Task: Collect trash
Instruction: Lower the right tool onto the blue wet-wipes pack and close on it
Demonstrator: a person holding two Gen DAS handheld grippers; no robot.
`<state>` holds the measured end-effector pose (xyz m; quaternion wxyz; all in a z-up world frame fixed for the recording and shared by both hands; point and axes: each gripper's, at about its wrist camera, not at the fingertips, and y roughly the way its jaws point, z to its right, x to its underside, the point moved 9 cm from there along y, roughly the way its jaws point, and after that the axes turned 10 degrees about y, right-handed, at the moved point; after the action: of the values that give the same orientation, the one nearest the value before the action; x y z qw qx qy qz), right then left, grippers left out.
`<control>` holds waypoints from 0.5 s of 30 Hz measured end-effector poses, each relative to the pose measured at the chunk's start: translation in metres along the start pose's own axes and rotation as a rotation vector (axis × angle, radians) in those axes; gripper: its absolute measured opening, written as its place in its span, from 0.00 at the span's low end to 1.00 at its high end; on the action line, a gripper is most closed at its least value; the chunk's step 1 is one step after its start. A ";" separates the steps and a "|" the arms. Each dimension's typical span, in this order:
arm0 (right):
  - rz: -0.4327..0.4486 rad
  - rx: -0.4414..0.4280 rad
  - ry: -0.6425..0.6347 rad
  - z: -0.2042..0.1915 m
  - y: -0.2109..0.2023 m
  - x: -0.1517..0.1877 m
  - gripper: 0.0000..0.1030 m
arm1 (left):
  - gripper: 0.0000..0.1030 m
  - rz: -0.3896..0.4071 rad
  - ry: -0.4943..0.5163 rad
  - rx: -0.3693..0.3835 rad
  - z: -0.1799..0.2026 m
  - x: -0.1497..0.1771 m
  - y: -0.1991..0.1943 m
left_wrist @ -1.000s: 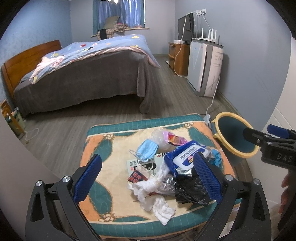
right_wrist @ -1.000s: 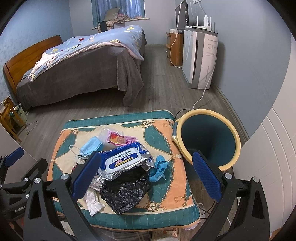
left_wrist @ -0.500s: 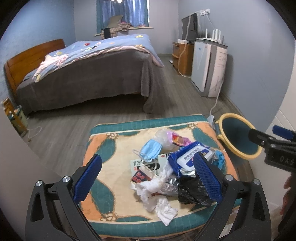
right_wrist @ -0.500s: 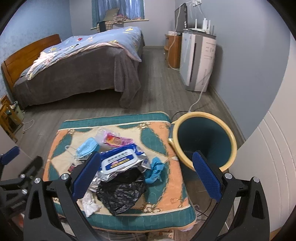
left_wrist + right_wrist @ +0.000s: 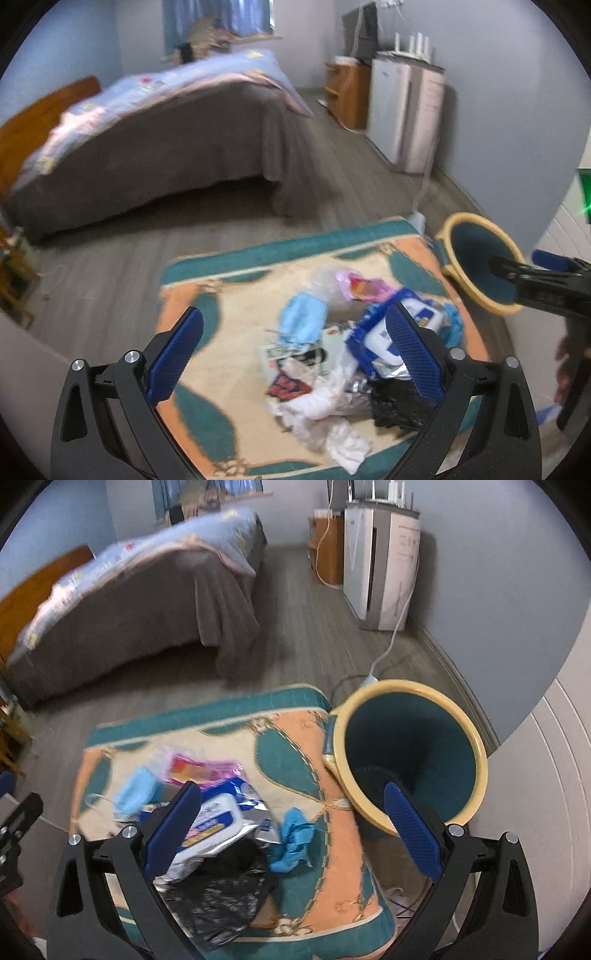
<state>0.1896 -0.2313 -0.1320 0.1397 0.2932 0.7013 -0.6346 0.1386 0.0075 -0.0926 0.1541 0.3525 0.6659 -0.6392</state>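
Observation:
A pile of trash lies on a patterned cushion (image 5: 207, 291) (image 5: 295, 753): a blue face mask (image 5: 301, 321) (image 5: 135, 788), a pink wrapper (image 5: 360, 282) (image 5: 201, 770), a blue-and-white wipes pack (image 5: 373, 338) (image 5: 221, 814), a black plastic bag (image 5: 397, 404) (image 5: 218, 901), white crumpled tissue (image 5: 325, 417) and a blue glove (image 5: 293, 836). A teal bin with a yellow rim (image 5: 476, 266) (image 5: 406, 753) stands right of the cushion. My left gripper (image 5: 295, 354) hangs open above the pile. My right gripper (image 5: 291, 827) is open over the cushion's right side, empty.
A bed (image 5: 155, 122) with a grey cover fills the back left. A white appliance (image 5: 406, 110) and a wooden cabinet (image 5: 345, 92) stand along the right wall, with a cable (image 5: 391, 642) running to the floor near the bin. Grey floor lies between bed and cushion.
Both grippers have shifted, and the view blurs with motion. The right view has closed in on the cushion and bin. Both stay open; no trash has been taken.

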 end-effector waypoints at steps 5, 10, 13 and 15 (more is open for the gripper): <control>-0.105 -0.042 -0.008 -0.015 0.038 0.020 0.94 | 0.95 0.009 -0.058 -0.013 -0.013 0.003 0.019; -0.228 -0.064 -0.019 -0.036 0.067 0.051 0.84 | 0.95 0.011 -0.084 -0.036 -0.030 0.003 0.025; -0.317 -0.104 0.024 -0.050 0.077 0.074 0.76 | 0.95 -0.001 -0.093 -0.030 -0.035 0.005 0.027; -0.349 -0.112 0.055 -0.053 0.082 0.081 0.74 | 0.95 -0.007 -0.071 -0.056 -0.037 0.006 0.028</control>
<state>0.1832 -0.1593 -0.2364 0.0241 0.1761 0.7792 -0.6010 0.1623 0.0425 -0.1127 0.1853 0.3226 0.6790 -0.6329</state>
